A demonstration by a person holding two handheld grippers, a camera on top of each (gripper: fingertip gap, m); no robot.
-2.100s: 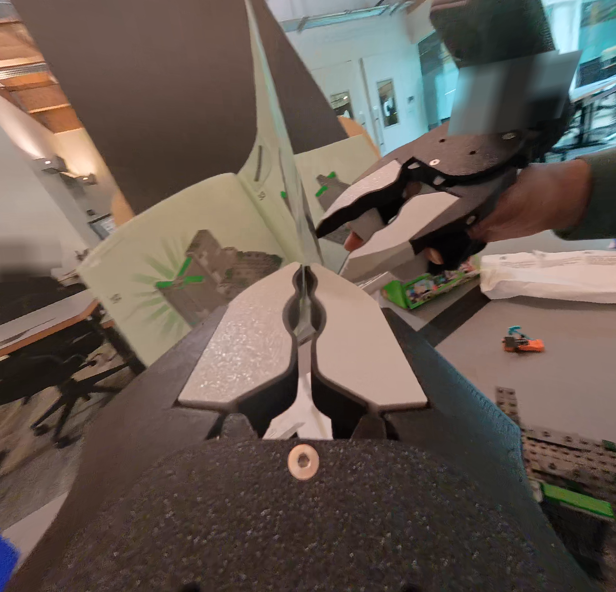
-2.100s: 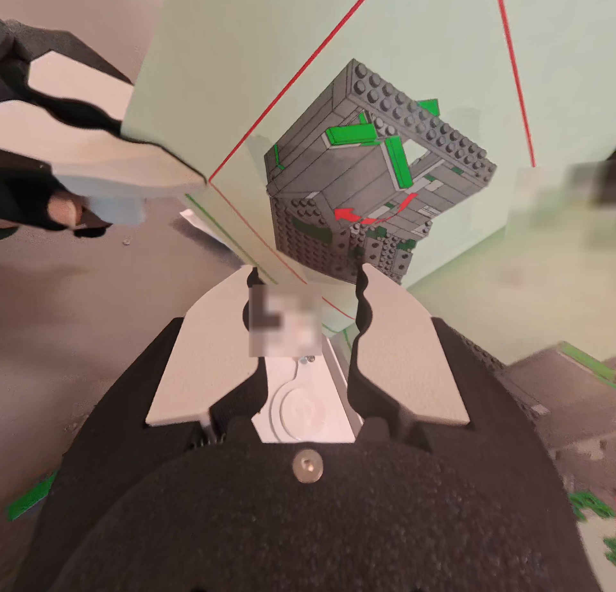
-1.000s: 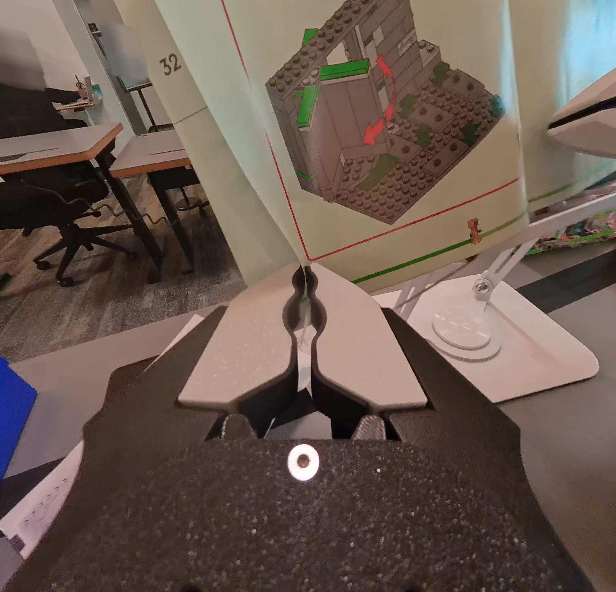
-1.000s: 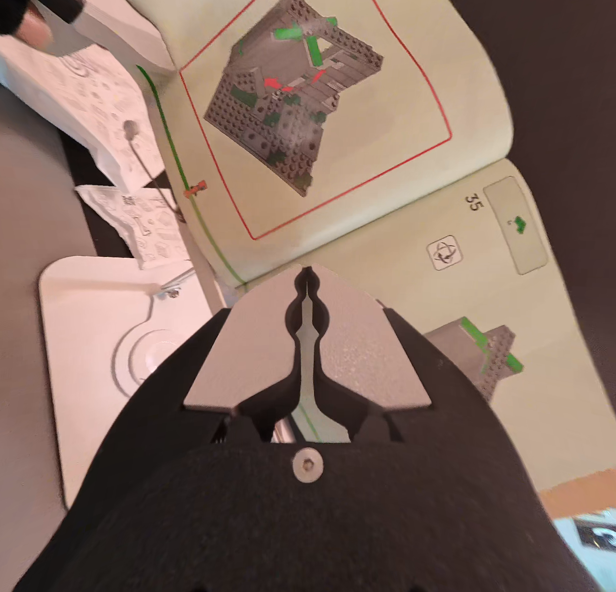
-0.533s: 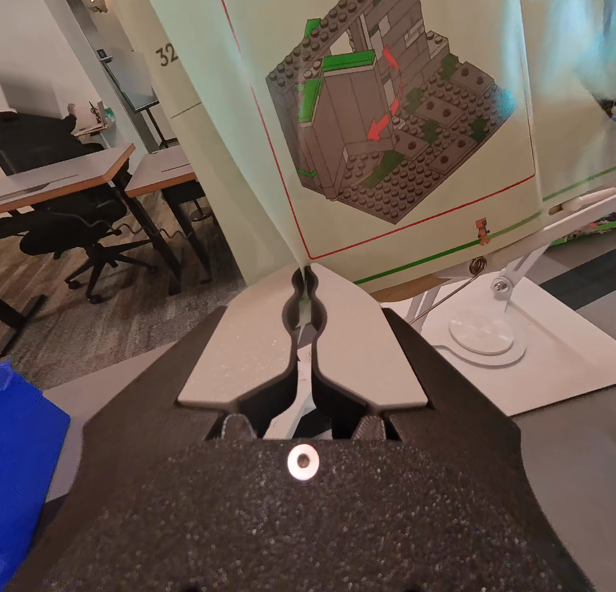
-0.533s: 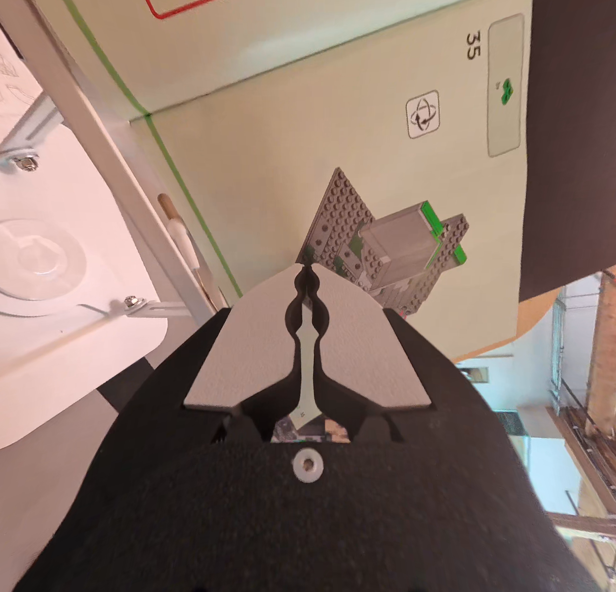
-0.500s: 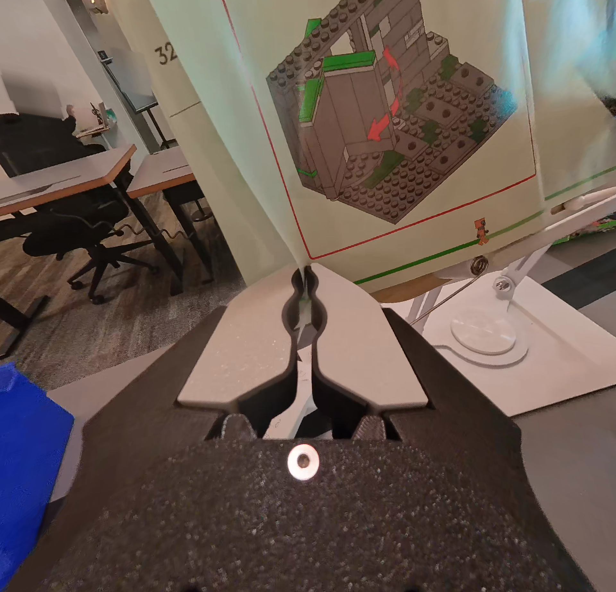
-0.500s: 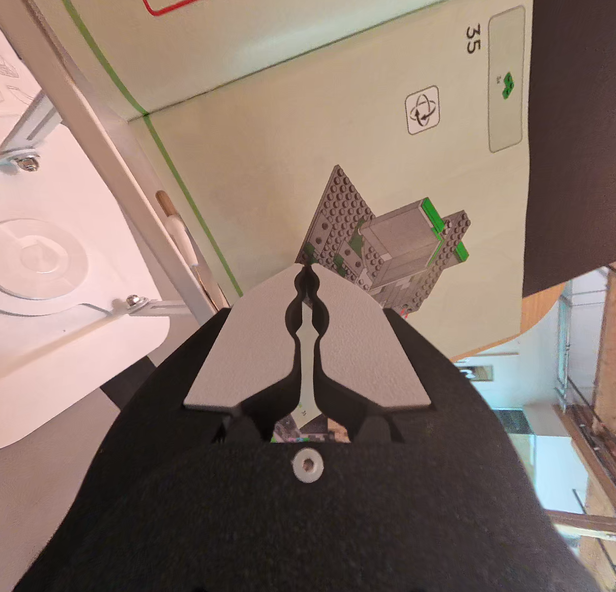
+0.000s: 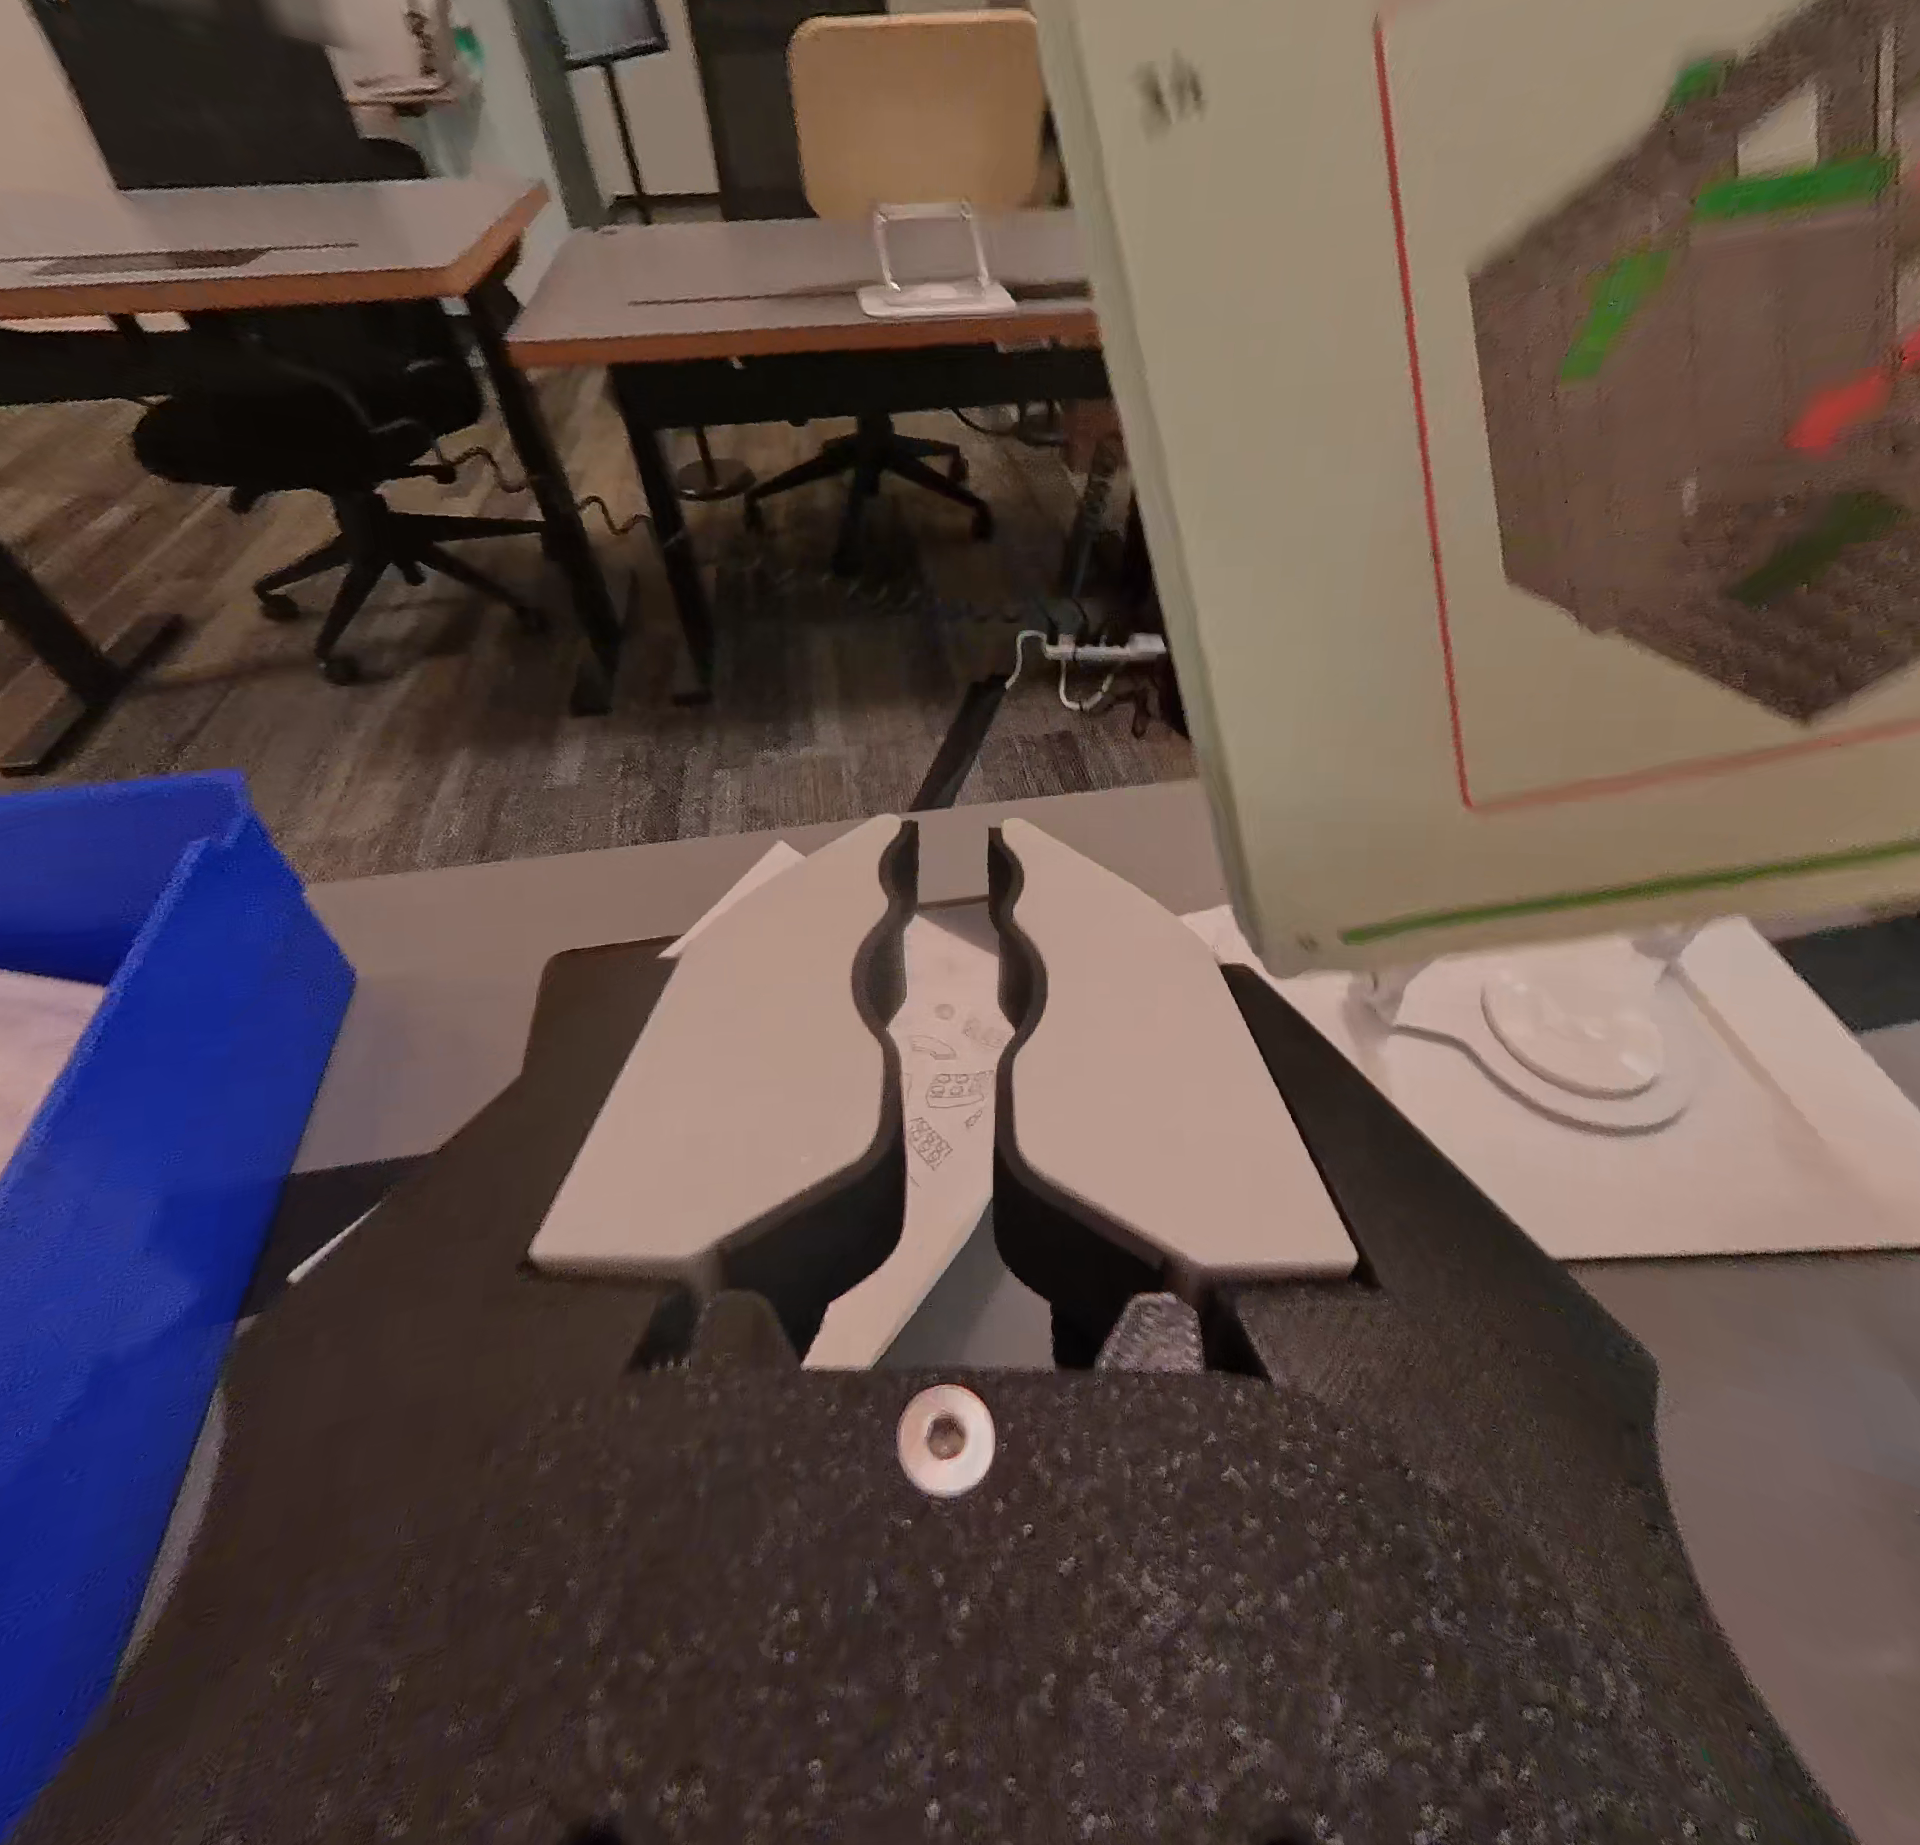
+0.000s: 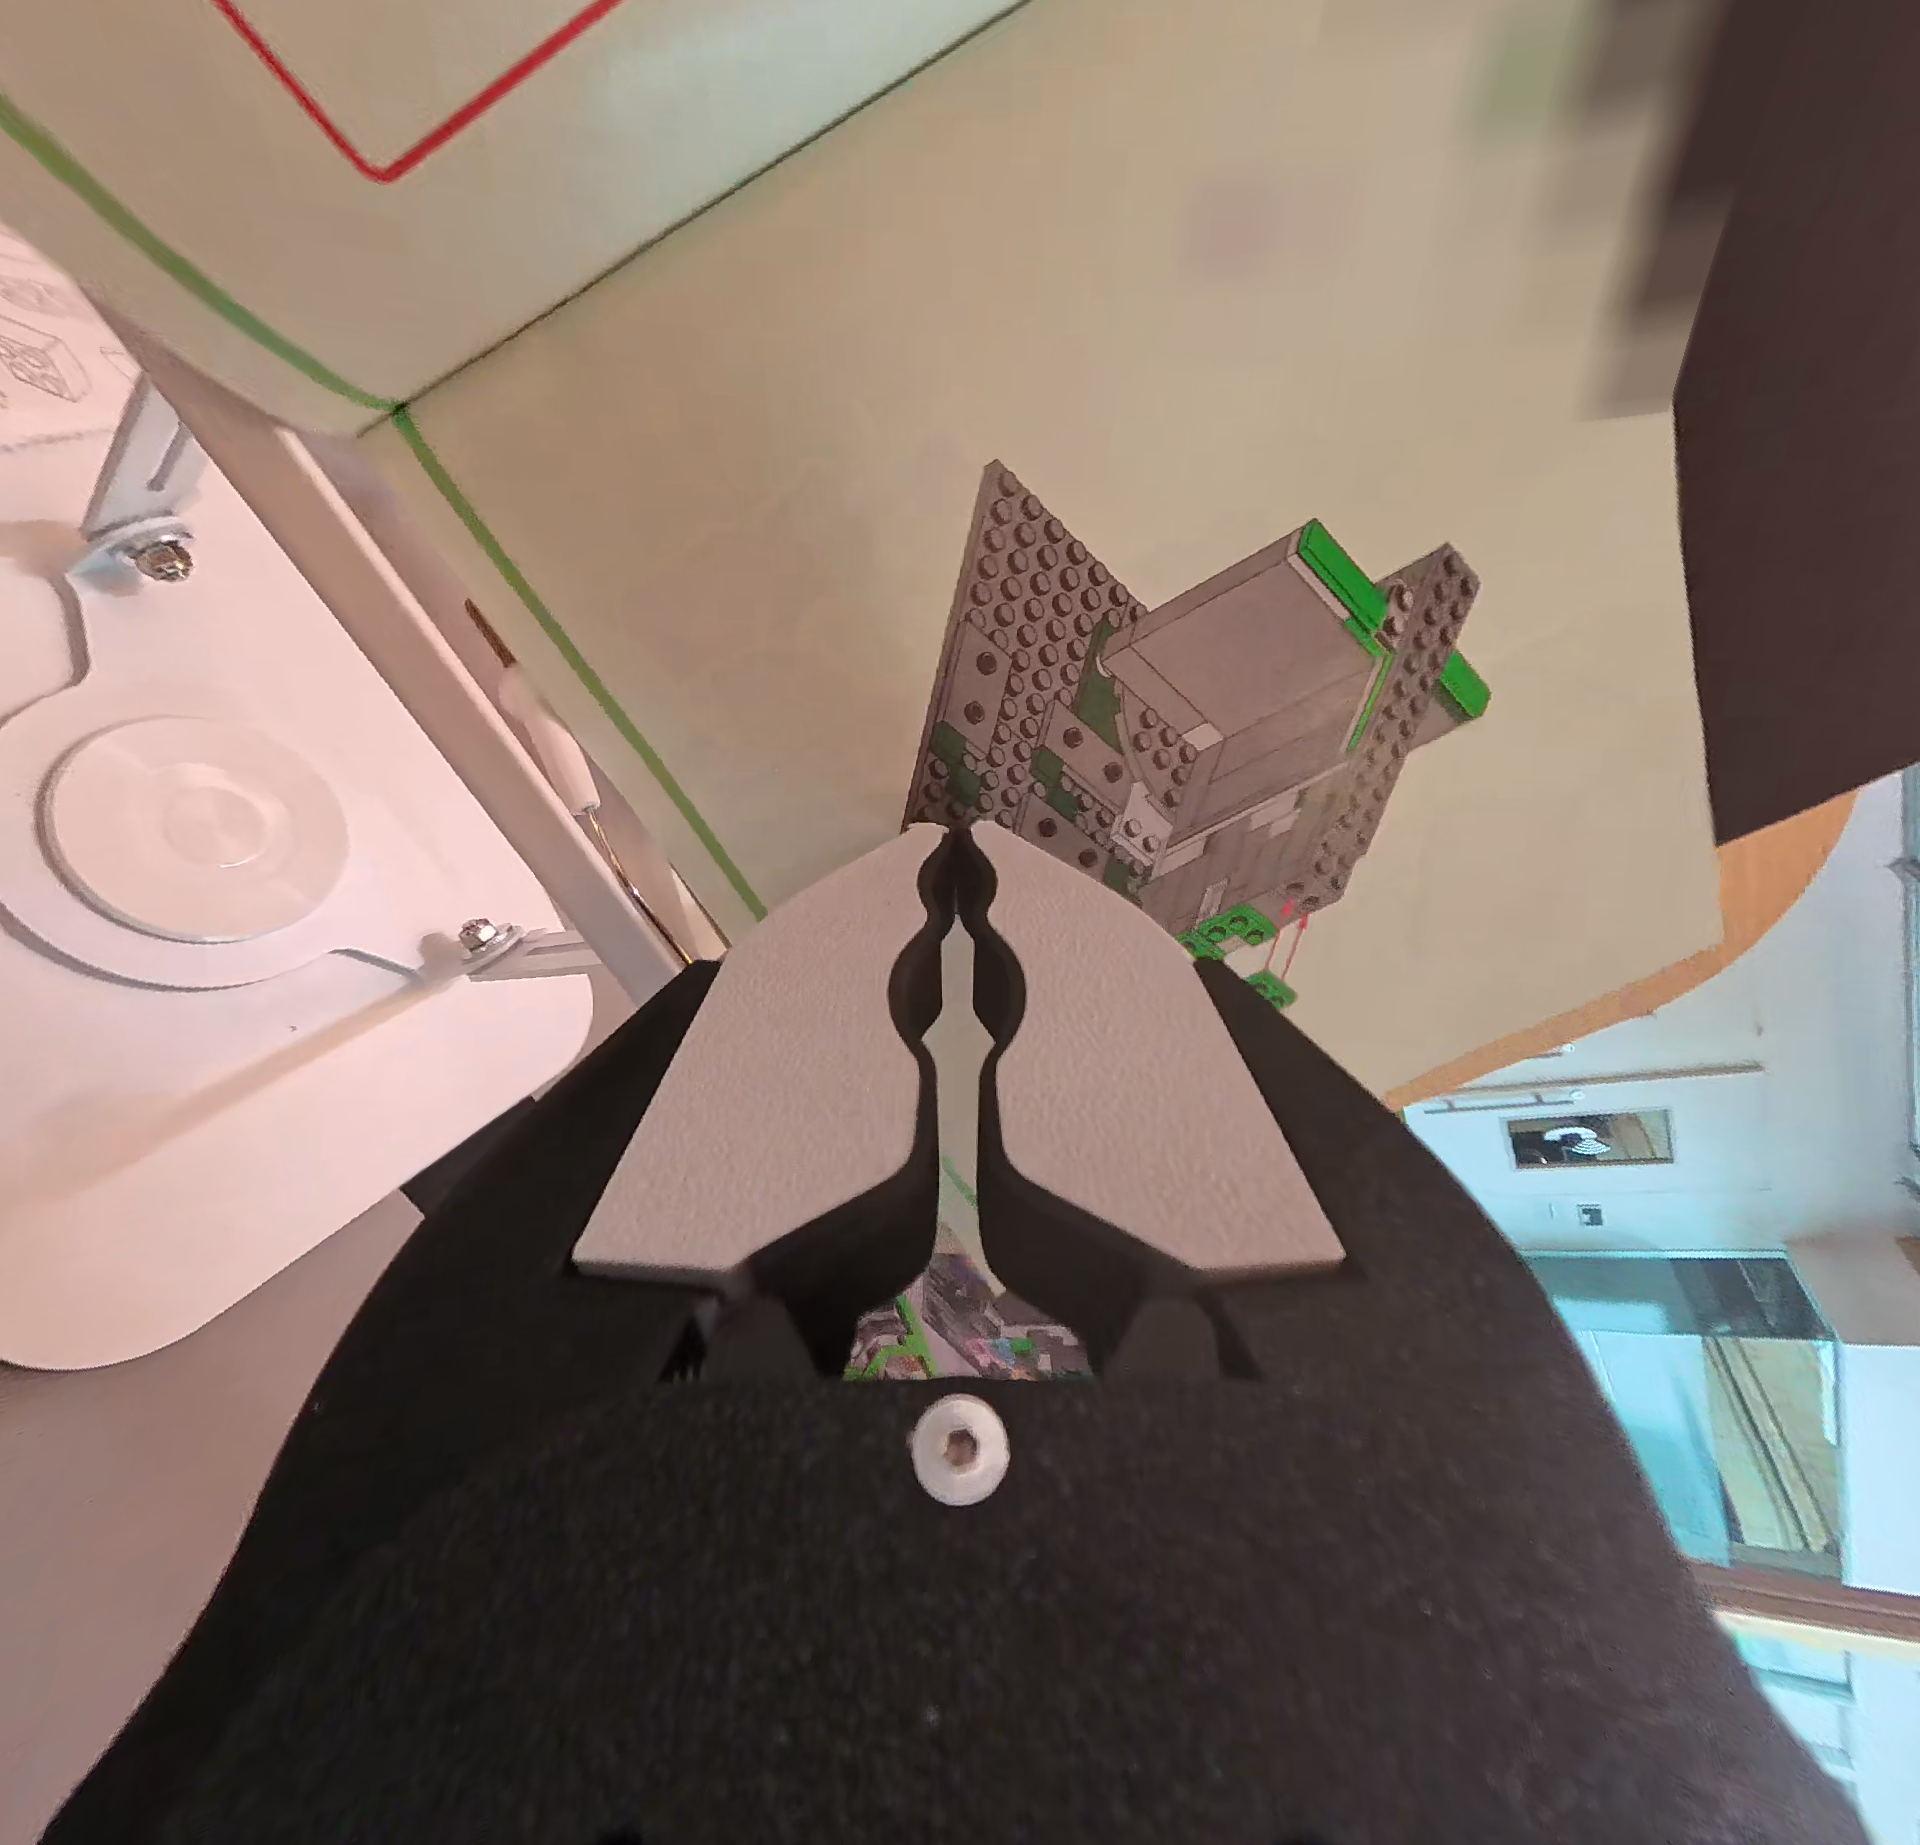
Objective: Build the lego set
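Note:
The lego instruction booklet (image 9: 1299,445) stands open on a white stand (image 9: 1558,1151) at the right of the left wrist view, its page blurred. My left gripper (image 9: 951,839) is open by a narrow gap and empty, to the left of the booklet, over a loose printed sheet (image 9: 945,1089) on the grey table (image 9: 436,922). In the right wrist view the booklet (image 10: 831,445) fills the frame with a drawing of a grey and green model (image 10: 1195,715). My right gripper (image 10: 956,837) is shut, its tips over the page's lower edge. No bricks are in view.
A blue bin (image 9: 135,1120) stands at the left, close to my left gripper. The stand's white base (image 10: 260,1016) lies left of my right gripper. Beyond the table's far edge are desks (image 9: 790,320) and office chairs (image 9: 312,465). Some 30 centimetres of space lies between my two pairs of fingers.
My left gripper has let go of the booklet page, opened and swung left, away from the booklet. My right gripper has moved in closer to the lower page and stays shut.

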